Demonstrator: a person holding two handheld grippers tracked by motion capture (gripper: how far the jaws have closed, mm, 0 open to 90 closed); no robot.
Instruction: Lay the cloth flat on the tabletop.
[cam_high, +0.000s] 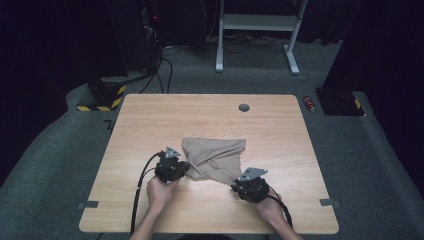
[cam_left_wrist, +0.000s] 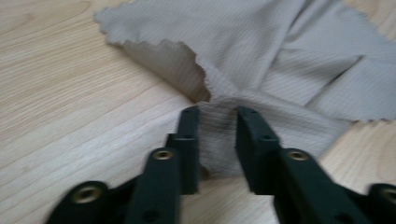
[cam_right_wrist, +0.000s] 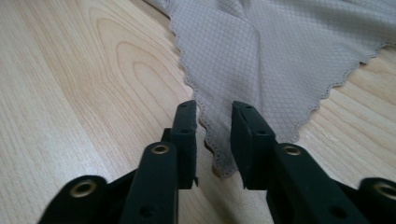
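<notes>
A beige cloth (cam_high: 215, 157) with scalloped edges lies crumpled and partly folded on the wooden table (cam_high: 200, 115), near its front middle. My left gripper (cam_high: 186, 167) sits at the cloth's left edge. In the left gripper view its jaws stand apart (cam_left_wrist: 217, 112), and a bunched fold of the cloth (cam_left_wrist: 261, 51) lies slack between them. At the front right corner of the cloth is my right gripper (cam_high: 235, 185). Its jaws (cam_right_wrist: 214, 107) are also open, with the pointed cloth corner (cam_right_wrist: 261, 56) resting on the wood between the pads.
A round cable hole (cam_high: 244, 107) sits near the table's far edge. Grey tape marks (cam_high: 88, 204) stick to the front corners. On the carpet beyond stand a white desk frame (cam_high: 257, 30), a black-and-yellow striped base (cam_high: 102, 97) and a small red object (cam_high: 310, 103).
</notes>
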